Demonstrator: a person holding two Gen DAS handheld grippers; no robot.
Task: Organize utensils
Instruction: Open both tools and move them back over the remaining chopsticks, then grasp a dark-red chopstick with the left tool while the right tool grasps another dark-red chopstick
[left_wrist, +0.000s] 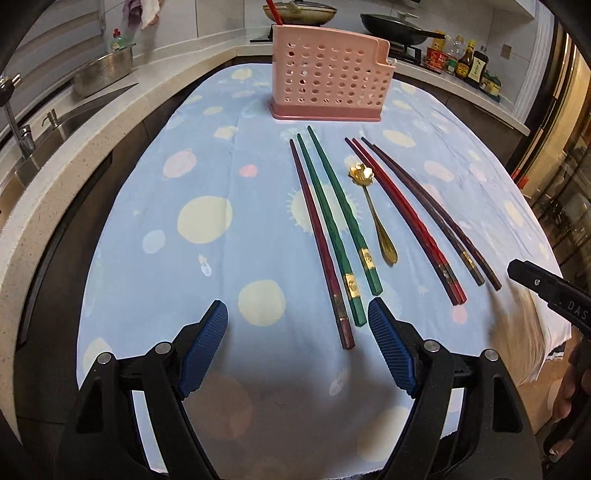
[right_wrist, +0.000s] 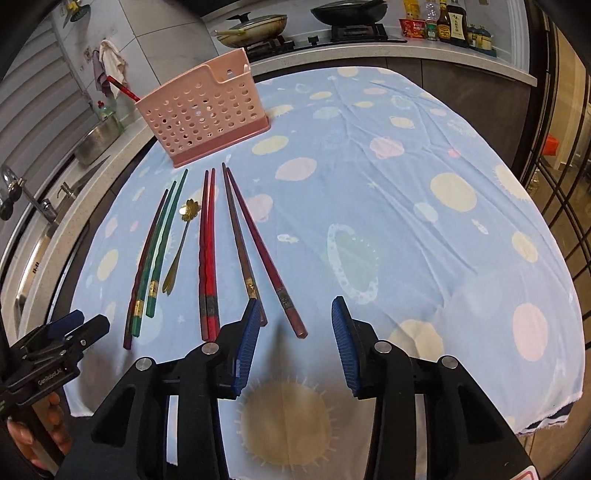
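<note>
We judge the sorting has barely begun: one red stick already leans out of the perforated pink plastic utensil holder (right_wrist: 207, 110), which stands at the far end of the blue planet-print tablecloth (right_wrist: 388, 192), while everything else lies flat in front of it. From our left these are a dark maroon chopstick (left_wrist: 320, 243), two green chopsticks with gold bands (left_wrist: 340, 218), a small gold flower-bowled spoon (left_wrist: 373, 210), a pair of red chopsticks (left_wrist: 406, 225) and two dark brown-purple chopsticks (left_wrist: 436, 218), all pointing roughly at the holder. To do the first pick well, we should close on a stick near its thick near end, squarely across its width, lift it clear of its touching neighbours so they do not roll, then tip it upright over the holder's open top. Our left gripper (left_wrist: 297, 350) hangs wide open and empty above the cloth, the maroon and green ends just inside its right finger. Our right gripper (right_wrist: 293, 343) is likewise spread wide, holding nothing, with a brown-purple chopstick's end between its fingers.
</note>
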